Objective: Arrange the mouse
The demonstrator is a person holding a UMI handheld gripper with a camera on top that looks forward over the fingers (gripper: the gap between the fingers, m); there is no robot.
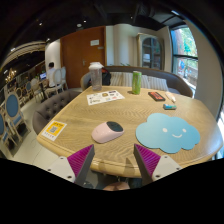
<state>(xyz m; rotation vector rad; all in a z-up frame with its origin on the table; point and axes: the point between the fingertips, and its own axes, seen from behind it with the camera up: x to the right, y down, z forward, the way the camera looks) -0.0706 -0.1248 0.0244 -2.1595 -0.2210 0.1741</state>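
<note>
Jaws open, level above table (60, 112), mouse (107, 131) just ahead

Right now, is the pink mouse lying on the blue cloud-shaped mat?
No, the mouse lies on the bare table left of the mat, just ahead of the open tool.

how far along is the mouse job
Nothing looks done yet. The pink mouse sits on the bare table, beside the blue cloud pad, not on it. In hand: the gripper is open and empty, with the mouse just ahead of its fingers. Left: grasp the mouse and, probably, set it on the pad.
</note>
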